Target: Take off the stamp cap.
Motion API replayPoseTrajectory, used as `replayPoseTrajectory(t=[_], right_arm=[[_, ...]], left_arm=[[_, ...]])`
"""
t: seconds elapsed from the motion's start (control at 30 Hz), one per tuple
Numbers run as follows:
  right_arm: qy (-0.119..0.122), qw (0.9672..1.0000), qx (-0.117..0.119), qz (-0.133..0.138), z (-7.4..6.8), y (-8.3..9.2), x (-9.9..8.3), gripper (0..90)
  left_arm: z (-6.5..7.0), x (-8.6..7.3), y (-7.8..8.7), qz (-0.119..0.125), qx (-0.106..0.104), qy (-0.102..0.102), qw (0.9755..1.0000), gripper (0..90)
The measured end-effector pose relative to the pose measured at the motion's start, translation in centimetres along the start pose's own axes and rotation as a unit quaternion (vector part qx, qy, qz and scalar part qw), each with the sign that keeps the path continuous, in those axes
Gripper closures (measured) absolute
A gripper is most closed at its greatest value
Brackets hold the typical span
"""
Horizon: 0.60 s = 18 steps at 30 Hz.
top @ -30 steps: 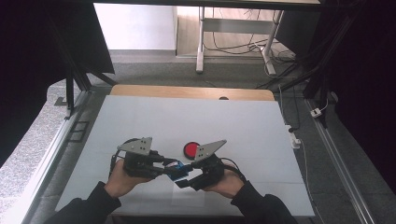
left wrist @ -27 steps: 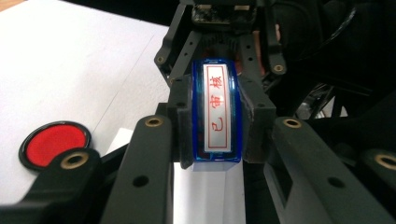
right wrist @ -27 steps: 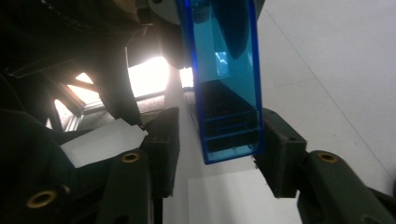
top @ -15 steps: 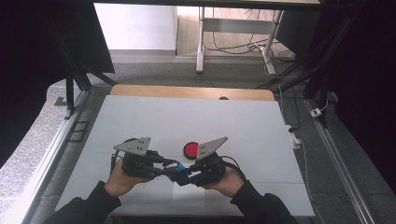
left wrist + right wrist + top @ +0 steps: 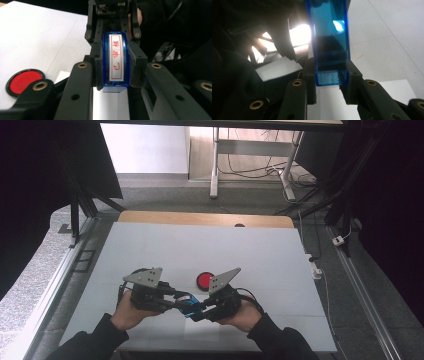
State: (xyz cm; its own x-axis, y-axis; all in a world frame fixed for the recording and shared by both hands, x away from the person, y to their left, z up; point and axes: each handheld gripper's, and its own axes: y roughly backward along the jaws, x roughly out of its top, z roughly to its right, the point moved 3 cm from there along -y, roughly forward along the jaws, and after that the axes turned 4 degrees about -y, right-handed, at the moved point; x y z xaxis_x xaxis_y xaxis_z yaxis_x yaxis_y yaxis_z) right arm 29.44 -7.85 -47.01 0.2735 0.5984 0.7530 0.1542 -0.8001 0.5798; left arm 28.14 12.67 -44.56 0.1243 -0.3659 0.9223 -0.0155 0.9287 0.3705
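Note:
A translucent blue stamp [image 5: 188, 305] with a white label in red characters [image 5: 116, 60] hangs just above the white table, held between both grippers. My left gripper [image 5: 179, 303] comes in from the left, and its pads clamp the stamp's sides [image 5: 116, 76]. My right gripper [image 5: 197, 310] faces it from the right and is shut on the stamp's other end [image 5: 330, 82]. The stamp's blue body [image 5: 329, 50] rises between its pads. In the left gripper view the right gripper [image 5: 112, 17] shows beyond the stamp. A hand holds each gripper.
A round red ink pad [image 5: 204, 280] in a black rim lies on the table just beyond the grippers and shows in the left gripper view [image 5: 23, 81]. The white tabletop [image 5: 200, 245] stretches away to a wooden strip [image 5: 200, 218] at its far edge.
Both hands keep their place. The two grippers stay tip to tip with the blue stamp between them.

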Motion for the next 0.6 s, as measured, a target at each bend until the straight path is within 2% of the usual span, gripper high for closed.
replayPoseTrajectory(t=[0.23, 0.33, 0.47, 0.6], right_arm=[[0.022, 0.9995, -0.021, 0.003, 0.0, 0.3, -0.2, 68.5], [0.020, 0.9990, -0.040, 0.004, 0.0, 0.6, -0.4, 68.4], [0.003, 0.9976, -0.067, 0.015, 0.0, 0.9, -0.5, 68.4], [0.006, 0.9963, -0.084, 0.017, 0.0, 1.3, -0.7, 68.4]], left_arm=[[0.0, 0.0, 0.3, -0.005, 0.020, 0.003, 0.9998, 70.0], [-0.1, 0.0, 0.6, -0.005, 0.028, 0.008, 0.9996, 70.0], [-0.2, -0.1, 0.9, -0.006, 0.040, 0.014, 0.9991, 70.0], [-0.3, -0.2, 1.0, -0.014, 0.054, 0.017, 0.9983, 70.0]])
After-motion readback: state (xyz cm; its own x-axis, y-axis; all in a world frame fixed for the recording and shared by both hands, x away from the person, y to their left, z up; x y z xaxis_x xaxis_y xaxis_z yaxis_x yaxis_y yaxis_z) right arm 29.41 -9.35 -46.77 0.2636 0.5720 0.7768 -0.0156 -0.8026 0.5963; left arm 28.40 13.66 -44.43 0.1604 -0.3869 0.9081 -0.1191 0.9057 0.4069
